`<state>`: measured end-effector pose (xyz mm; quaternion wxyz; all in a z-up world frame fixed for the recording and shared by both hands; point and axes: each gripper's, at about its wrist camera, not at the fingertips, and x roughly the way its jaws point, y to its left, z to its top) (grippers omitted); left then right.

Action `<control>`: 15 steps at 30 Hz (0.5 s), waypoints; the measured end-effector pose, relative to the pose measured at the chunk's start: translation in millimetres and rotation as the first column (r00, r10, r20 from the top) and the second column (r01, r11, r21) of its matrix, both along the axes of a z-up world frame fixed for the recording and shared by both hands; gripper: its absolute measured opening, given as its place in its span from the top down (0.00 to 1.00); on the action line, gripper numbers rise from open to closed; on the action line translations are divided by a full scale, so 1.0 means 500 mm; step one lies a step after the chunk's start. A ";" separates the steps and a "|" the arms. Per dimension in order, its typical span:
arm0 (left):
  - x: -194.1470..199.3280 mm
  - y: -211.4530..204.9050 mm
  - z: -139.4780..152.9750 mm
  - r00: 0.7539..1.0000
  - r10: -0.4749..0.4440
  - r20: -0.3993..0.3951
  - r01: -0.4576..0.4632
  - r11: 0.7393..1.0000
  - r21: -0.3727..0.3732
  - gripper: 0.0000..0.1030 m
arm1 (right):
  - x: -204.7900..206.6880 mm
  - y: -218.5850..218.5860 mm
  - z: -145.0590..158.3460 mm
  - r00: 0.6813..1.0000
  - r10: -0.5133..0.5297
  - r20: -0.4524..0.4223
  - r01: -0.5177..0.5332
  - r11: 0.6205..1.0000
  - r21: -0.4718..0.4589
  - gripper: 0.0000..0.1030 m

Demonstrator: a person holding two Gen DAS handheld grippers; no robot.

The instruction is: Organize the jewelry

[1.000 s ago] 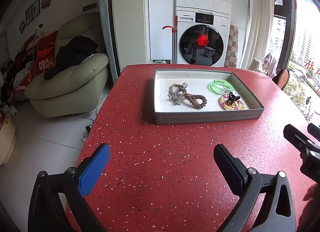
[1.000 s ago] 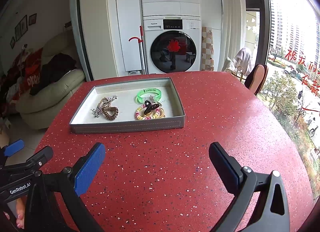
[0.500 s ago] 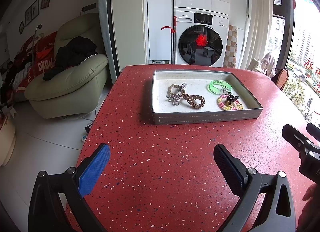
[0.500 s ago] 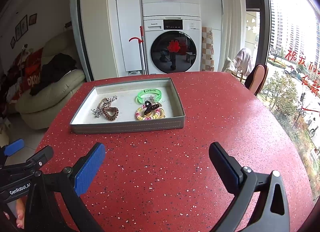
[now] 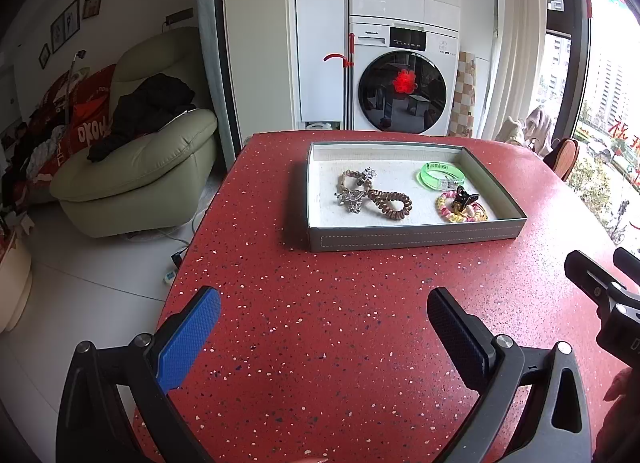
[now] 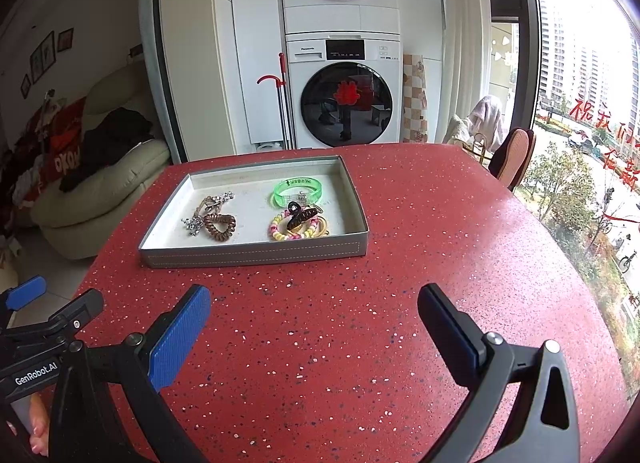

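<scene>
A grey tray [image 5: 416, 239] [image 6: 256, 255] stands on the red speckled table [image 5: 320, 323] [image 6: 420, 223]. In it lie a green bangle [image 5: 442, 176] [image 6: 298, 191], a pink and yellow bead bracelet [image 5: 452, 213] [image 6: 282, 233] with a dark hair claw [image 5: 464, 197] [image 6: 302, 217] on it, a brown coil hair tie [image 5: 390, 203] [image 6: 218, 225] and a silver and tan bracelet [image 5: 354, 187] [image 6: 208, 207]. My left gripper [image 5: 324, 327] and right gripper [image 6: 314, 323] are both open and empty, held over the table well short of the tray.
The table's left edge drops to a white floor with a green armchair [image 5: 140, 171] beyond. Stacked washing machines [image 5: 400, 75] stand behind the table. A chair back [image 6: 514, 157] stands at the far right by the window. The right gripper's body [image 5: 604, 291] shows at the left view's right edge.
The left gripper has drifted slightly, so the tray sits a little lower and further left in its view. The right view is nearly unchanged. Both grippers stay open.
</scene>
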<state>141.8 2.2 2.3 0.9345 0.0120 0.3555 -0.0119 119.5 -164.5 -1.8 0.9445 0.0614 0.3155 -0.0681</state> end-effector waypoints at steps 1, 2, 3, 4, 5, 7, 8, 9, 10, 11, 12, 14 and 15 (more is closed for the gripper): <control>0.000 0.000 0.000 1.000 0.000 0.000 0.000 1.000 0.000 0.00 | 0.000 0.000 0.000 1.000 0.000 0.001 0.000 1.000 0.001 0.00; 0.000 0.000 0.000 1.000 0.000 0.001 0.000 1.000 0.001 0.00 | 0.000 -0.001 0.000 1.000 0.000 0.002 0.000 1.000 0.002 0.00; 0.000 0.000 0.001 1.000 0.000 0.001 0.000 1.000 0.001 0.00 | 0.000 0.000 -0.001 1.000 0.000 0.001 0.000 1.000 0.001 0.00; 0.000 0.000 0.001 1.000 0.001 0.001 -0.001 1.000 0.001 0.00 | 0.000 0.000 -0.001 1.000 0.001 0.002 -0.001 1.000 0.000 0.00; 0.001 0.001 0.001 1.000 0.001 0.000 -0.001 1.000 0.000 0.00 | 0.000 0.000 -0.001 1.000 0.001 0.003 -0.001 1.000 -0.001 0.00; 0.001 0.001 0.000 1.000 0.003 -0.001 -0.003 1.000 -0.001 0.00 | 0.000 -0.001 -0.001 1.000 0.000 0.003 0.000 1.000 -0.002 0.00; 0.002 0.002 0.000 1.000 0.004 -0.004 -0.004 1.000 -0.003 0.00 | 0.000 -0.002 -0.002 1.000 0.001 0.003 -0.001 1.000 -0.001 0.00; 0.002 0.002 0.000 1.000 0.004 -0.006 -0.004 1.000 -0.005 0.00 | 0.000 -0.001 -0.001 1.000 0.001 0.002 0.000 1.000 -0.002 0.00; 0.002 0.003 0.000 1.000 0.006 -0.006 -0.006 1.000 -0.008 0.00 | 0.000 -0.002 -0.002 1.000 0.000 0.000 0.000 1.000 -0.002 0.00; 0.002 0.004 0.000 1.000 0.008 -0.005 -0.008 1.000 -0.009 0.00 | -0.001 -0.001 -0.001 1.000 0.000 0.001 0.000 1.000 -0.004 0.00; 0.003 0.005 -0.001 1.000 0.010 -0.007 -0.010 1.000 -0.010 0.00 | -0.002 -0.001 -0.001 1.000 0.000 0.000 0.000 1.000 -0.005 0.00; 0.005 0.006 -0.005 1.000 0.008 -0.014 -0.009 1.000 -0.011 0.00 | -0.003 -0.001 -0.001 1.000 -0.002 0.000 0.002 1.000 -0.008 0.00; 0.005 0.006 -0.005 1.000 0.009 -0.016 -0.010 1.000 -0.011 0.00 | -0.003 -0.002 -0.001 1.000 -0.003 -0.001 0.003 1.000 -0.006 0.00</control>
